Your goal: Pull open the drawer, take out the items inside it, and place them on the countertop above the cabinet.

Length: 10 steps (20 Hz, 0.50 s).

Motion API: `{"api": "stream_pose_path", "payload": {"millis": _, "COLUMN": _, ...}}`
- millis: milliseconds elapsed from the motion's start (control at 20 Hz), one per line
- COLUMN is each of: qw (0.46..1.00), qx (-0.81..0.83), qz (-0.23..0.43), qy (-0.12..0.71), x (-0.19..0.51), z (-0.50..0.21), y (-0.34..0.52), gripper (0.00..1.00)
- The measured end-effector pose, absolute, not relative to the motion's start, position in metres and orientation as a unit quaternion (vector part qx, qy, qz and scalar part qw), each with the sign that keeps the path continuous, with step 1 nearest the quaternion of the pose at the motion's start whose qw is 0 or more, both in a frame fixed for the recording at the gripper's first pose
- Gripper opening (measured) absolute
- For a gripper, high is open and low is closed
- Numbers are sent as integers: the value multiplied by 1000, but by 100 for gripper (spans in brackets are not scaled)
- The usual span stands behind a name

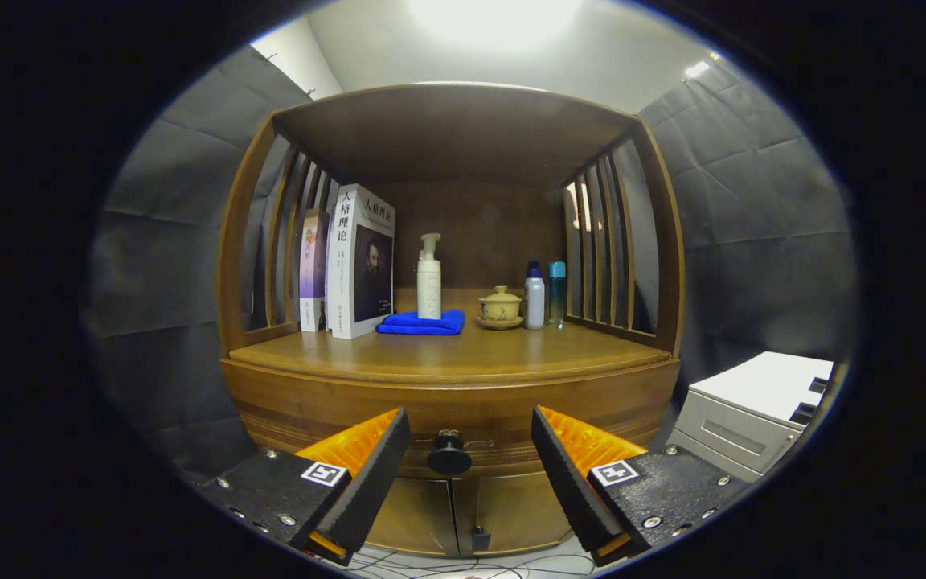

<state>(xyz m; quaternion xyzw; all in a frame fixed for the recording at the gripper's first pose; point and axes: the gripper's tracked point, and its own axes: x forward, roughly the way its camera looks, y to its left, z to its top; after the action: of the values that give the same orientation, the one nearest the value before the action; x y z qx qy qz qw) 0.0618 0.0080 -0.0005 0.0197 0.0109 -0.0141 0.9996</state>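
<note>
A wooden cabinet stands ahead, its drawer front [326,406] shut below the countertop [447,350]. A dark round knob [448,456] sticks out of the drawer's middle. My gripper [471,438] is open, with the knob between its two fingers and a gap on each side. The fingers touch nothing. The drawer's inside is hidden.
On the countertop stand books [358,261], a white pump bottle [429,281] on a blue cloth [423,323], a lidded tea bowl [500,308] and two small bottles [545,294]. Slatted sides and a roof enclose the shelf. A grey box [748,410] sits to the right. Two doors [455,511] lie below the drawer.
</note>
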Motion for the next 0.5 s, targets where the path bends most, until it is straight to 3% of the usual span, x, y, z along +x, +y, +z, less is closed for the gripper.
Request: {"api": "stream_pose_path", "payload": {"millis": 500, "qw": 997, "qx": 35, "qz": 5, "qy": 73, "x": 97, "z": -54, "y": 23, "gripper": 92}}
